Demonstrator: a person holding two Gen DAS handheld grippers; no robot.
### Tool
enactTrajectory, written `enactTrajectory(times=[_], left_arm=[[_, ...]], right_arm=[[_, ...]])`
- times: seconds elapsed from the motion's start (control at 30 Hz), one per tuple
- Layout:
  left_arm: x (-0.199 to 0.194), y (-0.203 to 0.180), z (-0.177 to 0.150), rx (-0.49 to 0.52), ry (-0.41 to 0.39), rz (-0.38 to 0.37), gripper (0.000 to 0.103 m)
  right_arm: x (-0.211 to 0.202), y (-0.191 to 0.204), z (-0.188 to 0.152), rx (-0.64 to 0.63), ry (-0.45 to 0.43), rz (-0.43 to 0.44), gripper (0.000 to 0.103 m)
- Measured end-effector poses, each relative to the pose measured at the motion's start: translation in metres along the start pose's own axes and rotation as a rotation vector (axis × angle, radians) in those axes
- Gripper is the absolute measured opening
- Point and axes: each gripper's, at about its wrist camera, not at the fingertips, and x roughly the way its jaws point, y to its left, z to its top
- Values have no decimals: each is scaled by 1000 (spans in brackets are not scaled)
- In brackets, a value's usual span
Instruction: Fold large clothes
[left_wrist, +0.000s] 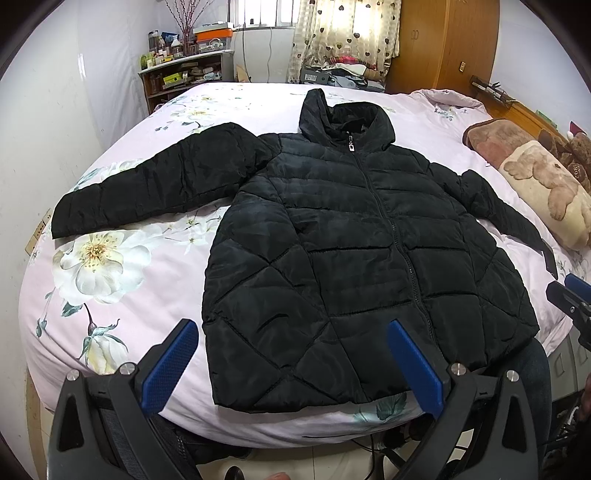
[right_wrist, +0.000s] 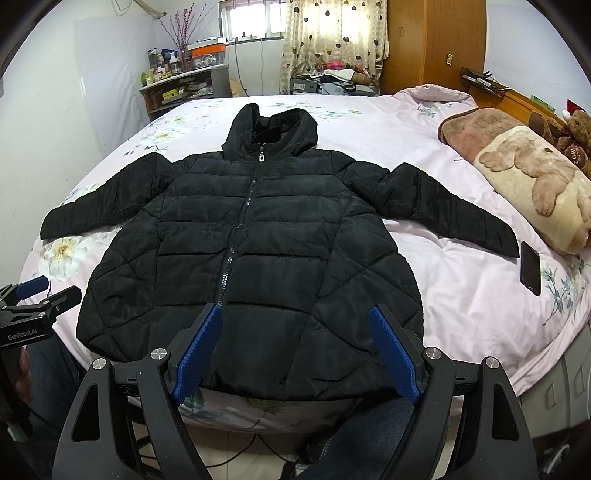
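A: Where is the jacket (right_wrist: 255, 254)?
B: Flat on the bed (right_wrist: 461, 295), zipped, sleeves spread, a phone (right_wrist: 530, 268) just beside one cuff.
A: The grippers?
B: Left gripper (left_wrist: 291, 365) and right gripper (right_wrist: 295, 350) hang spread wide above the hem, gripping nothing.

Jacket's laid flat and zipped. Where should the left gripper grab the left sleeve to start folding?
Take the left sleeve at its cuff, coming from the outer side. It lies flat and spread out from the jacket, with the cuff edge free on the bed. The left gripper is open.
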Motion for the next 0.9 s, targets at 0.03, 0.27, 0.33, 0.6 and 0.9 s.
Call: enactTrajectory(times=[0.03,0.27,0.33,0.6,0.9], left_arm=[[0,0,0,0,1,0,103],[0,0,0,0,0,0,103],[0,0,0,-2,0,0,103],[0,-1,-1,-1,2,1,103],[0,-3,-4,-1,5,-1,103]], right_arm=[[0,0,0,1,1,-1,81],[0,0,0,1,1,0,81],[0,0,0,0,1,0,81],[0,0,0,0,1,0,81],[1,1,-1,1,4,-1,81]])
